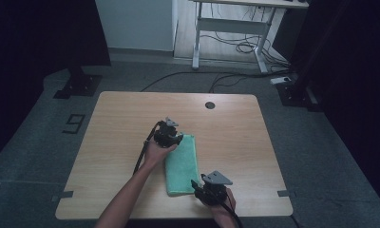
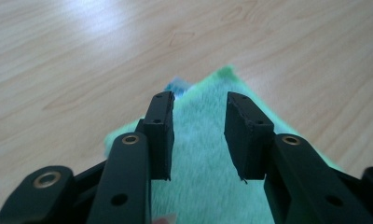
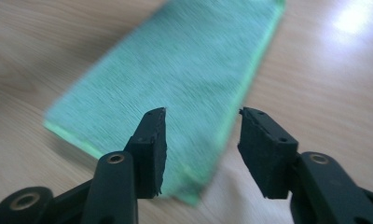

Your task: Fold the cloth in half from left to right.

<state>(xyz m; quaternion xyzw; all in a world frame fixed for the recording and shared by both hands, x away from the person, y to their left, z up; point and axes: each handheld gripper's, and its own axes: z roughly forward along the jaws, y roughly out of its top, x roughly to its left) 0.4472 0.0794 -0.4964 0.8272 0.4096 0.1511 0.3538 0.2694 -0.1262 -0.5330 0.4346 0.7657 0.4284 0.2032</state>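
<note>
A green cloth [image 1: 183,164], folded into a long strip, lies flat on the wooden table [image 1: 121,118]. My left gripper [image 1: 178,139] hovers at the strip's far left corner. In the left gripper view its jaws [image 2: 199,98] stand apart over the fuzzy cloth [image 2: 198,158], and the pads do not press on it. My right gripper [image 1: 195,186] sits at the near right corner. In the right gripper view it [image 3: 202,113] is open, with the cloth's [image 3: 175,60] near corner below and between the jaws.
A dark round cable hole [image 1: 210,105] marks the table's far edge. Beyond the table a white desk frame [image 1: 235,28] stands over loose cables on the floor. Black stand bases [image 1: 78,84] flank the far corners. Bare wood surrounds the cloth.
</note>
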